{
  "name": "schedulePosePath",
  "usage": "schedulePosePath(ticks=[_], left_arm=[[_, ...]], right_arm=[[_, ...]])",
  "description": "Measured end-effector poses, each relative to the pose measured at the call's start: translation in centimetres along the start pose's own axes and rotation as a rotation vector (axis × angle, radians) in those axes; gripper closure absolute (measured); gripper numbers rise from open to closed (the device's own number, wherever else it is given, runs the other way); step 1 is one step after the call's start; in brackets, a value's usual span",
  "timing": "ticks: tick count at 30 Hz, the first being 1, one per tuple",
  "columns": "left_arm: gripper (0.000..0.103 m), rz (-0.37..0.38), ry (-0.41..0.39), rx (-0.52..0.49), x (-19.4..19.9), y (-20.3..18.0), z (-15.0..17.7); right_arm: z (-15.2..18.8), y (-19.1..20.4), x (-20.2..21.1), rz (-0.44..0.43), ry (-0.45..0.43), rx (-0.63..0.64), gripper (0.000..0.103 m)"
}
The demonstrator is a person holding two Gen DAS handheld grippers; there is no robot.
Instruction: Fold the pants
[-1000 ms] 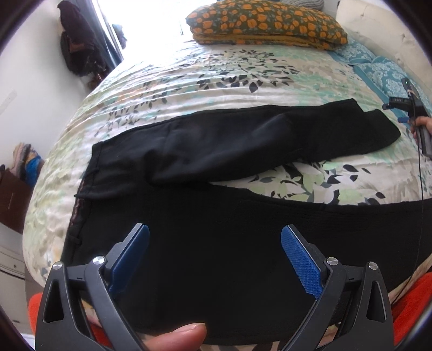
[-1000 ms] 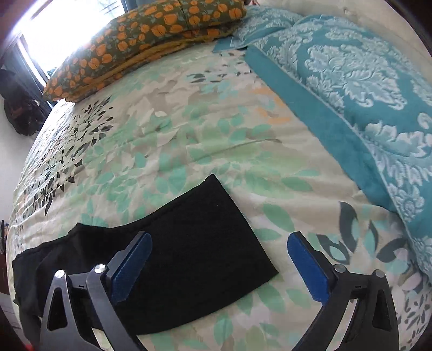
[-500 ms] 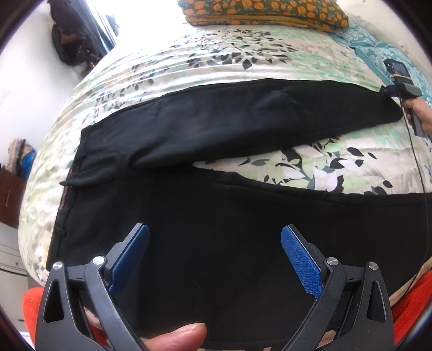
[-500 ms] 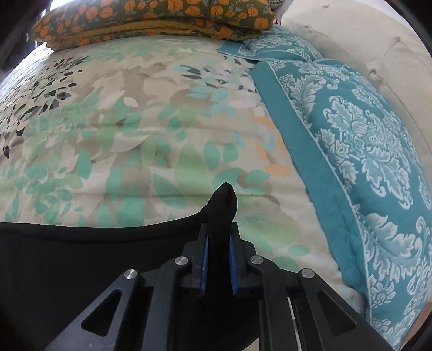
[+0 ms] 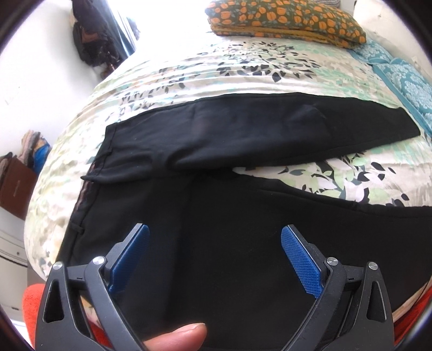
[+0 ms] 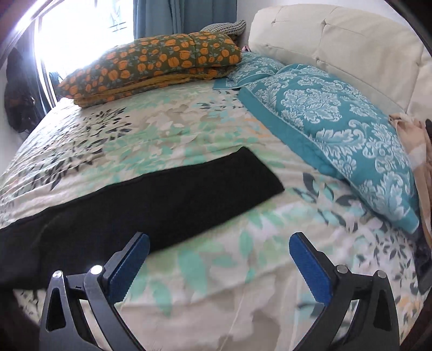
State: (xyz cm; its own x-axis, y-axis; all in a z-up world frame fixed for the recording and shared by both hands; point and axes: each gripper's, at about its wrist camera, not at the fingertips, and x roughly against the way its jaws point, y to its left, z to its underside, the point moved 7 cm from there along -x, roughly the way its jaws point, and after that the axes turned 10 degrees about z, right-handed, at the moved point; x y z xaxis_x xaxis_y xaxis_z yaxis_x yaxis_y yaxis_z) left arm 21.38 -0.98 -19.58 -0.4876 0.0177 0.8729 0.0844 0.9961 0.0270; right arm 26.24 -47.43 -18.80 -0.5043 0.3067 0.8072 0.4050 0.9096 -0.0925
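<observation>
Both tongs (image 5: 214, 252) (image 6: 219, 252) gape; nothing legible.

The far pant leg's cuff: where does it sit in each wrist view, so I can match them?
Left wrist: the far leg's cuff lies at the right, beside the teal quilt.
Right wrist: the cuff sits mid-frame, on the floral bedspread.
Shared landmark: the orange-patterned pillow.

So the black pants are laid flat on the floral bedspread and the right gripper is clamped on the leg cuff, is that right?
Not quite. The right gripper is open with nothing between its pads, as the right wrist view shows; its jaws have just been opening. The black pants do lie flat on the floral bedspread.
</observation>
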Motion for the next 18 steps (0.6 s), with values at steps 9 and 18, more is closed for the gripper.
schedulePosePath(ticks=[9, 18], left_arm=[[0.003, -0.003, 0.078, -0.112, -5.5, -0.4, 5.6], [0.003, -0.073, 0.047, -0.002, -3.9, 5.5, 5.9]], right_arm=[[21.8, 8.9, 6.3, -0.091, 0.212, 0.141, 0.001], [21.8, 6.5, 7.6, -0.028, 0.143, 0.128, 0.001]])
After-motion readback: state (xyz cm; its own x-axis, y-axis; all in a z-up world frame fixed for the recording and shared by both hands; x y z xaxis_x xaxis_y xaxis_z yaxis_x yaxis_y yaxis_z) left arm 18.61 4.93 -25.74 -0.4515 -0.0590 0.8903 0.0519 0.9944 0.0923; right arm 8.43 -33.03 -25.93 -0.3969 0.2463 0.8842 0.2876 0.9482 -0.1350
